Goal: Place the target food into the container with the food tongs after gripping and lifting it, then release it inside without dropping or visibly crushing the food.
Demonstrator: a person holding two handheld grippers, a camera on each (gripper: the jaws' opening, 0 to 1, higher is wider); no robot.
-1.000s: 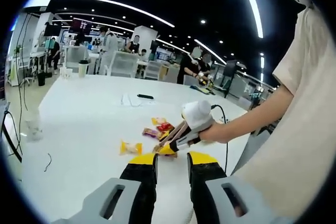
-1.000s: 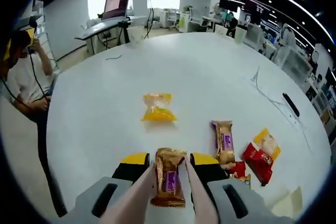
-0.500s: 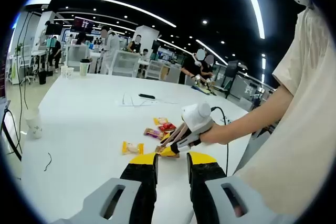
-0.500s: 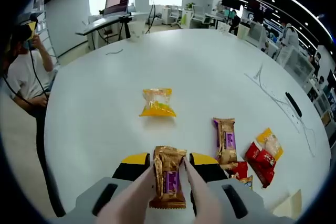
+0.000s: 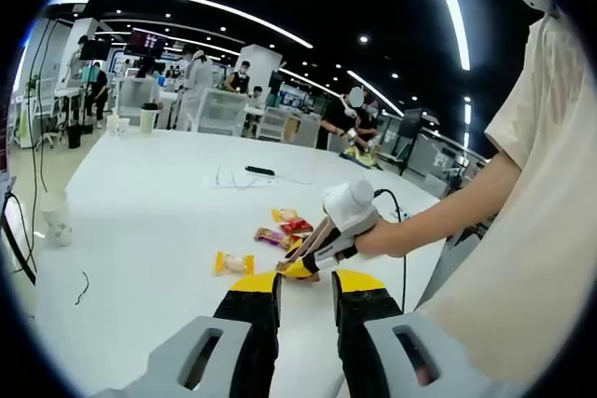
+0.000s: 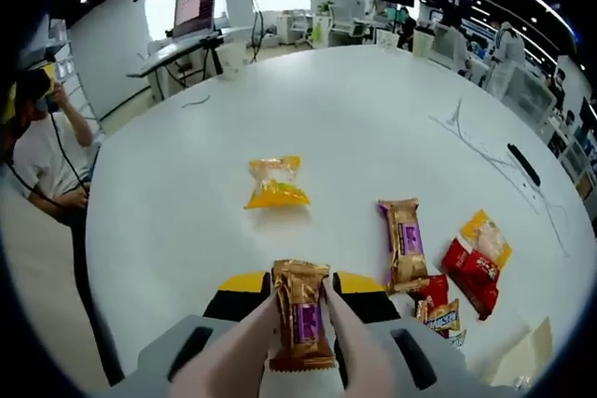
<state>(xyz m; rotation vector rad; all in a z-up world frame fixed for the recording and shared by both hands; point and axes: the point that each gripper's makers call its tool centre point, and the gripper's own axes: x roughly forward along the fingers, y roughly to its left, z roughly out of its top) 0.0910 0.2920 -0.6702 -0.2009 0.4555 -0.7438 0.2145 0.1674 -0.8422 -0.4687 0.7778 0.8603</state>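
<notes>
The gold snack bar [image 6: 300,316] clamped between the pink tongs [image 6: 244,361] has its lower end tucked behind the tong arms, and its print is too small to read. The tong arms themselves run off the near edge of the right gripper view. Off to the right, a small gold packet [image 6: 438,316] lies half under a red wrapper [image 6: 471,266], its label blurred. In the left gripper view, the person's hand [image 5: 387,237] covers the handle of the right gripper [image 5: 317,253], and the sweets [image 5: 284,227] beyond it are too small to tell apart. The person's sleeve [image 5: 532,109] is cut off at the right.
</notes>
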